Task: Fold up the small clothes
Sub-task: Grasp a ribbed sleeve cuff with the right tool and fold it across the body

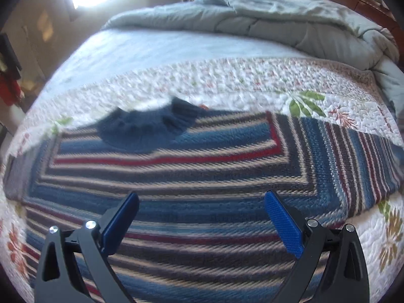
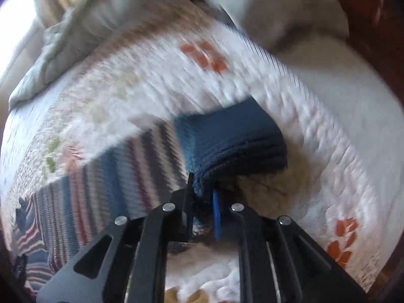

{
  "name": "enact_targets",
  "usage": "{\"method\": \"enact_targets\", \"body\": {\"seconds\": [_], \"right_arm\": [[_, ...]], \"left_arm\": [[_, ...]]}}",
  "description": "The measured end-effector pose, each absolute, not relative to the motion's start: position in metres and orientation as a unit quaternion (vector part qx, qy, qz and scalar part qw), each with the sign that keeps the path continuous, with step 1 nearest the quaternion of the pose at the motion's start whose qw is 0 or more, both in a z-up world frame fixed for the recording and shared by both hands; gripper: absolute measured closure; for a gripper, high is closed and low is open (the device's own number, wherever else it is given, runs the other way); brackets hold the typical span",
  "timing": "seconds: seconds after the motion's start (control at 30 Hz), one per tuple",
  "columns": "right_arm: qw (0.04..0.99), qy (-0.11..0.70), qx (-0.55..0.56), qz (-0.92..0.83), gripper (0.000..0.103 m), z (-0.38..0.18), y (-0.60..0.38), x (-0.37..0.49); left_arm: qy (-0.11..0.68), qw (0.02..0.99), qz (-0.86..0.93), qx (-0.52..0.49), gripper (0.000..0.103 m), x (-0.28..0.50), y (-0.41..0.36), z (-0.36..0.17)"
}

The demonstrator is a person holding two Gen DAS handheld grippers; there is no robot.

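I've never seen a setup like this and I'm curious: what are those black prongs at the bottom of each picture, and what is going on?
They are hand-held two-finger grippers, one in each of a person's hands, each with a camera looking along its fingers. The left view shows the left gripper open above a striped knitted sweater spread on a floral quilt on a bed. The right view shows the right gripper shut on the sweater's solid blue cuff.

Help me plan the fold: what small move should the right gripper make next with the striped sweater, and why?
Probably carry the pinched cuff inward across the sweater's body. The right gripper is shut on the blue cuff, the striped sweater lies flat on the quilt, and the left gripper hovers open above it, holding nothing.
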State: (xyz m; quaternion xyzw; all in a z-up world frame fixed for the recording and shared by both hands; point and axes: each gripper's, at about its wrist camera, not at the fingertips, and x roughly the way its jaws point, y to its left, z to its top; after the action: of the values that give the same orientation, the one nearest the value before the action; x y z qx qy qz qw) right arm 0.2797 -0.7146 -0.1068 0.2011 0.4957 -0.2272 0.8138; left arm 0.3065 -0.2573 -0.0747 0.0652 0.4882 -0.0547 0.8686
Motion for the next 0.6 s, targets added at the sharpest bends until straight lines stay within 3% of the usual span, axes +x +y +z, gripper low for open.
{"method": "enact_targets", "body": {"seconds": [0.27,0.6], "right_arm": [[0.885,0.448,0.098,-0.081,0.092,-0.023,-0.544,0.312],[0.866,0.495,0.031,0.056,0.092,-0.071,-0.33,0.343]], "left_arm": [[0.484,0.874,-0.017,0.039,0.004,0.298,-0.158,-0.054],[0.493,0.869,0.04,0.001,0.004,0.294,-0.058,-0.063]]}}
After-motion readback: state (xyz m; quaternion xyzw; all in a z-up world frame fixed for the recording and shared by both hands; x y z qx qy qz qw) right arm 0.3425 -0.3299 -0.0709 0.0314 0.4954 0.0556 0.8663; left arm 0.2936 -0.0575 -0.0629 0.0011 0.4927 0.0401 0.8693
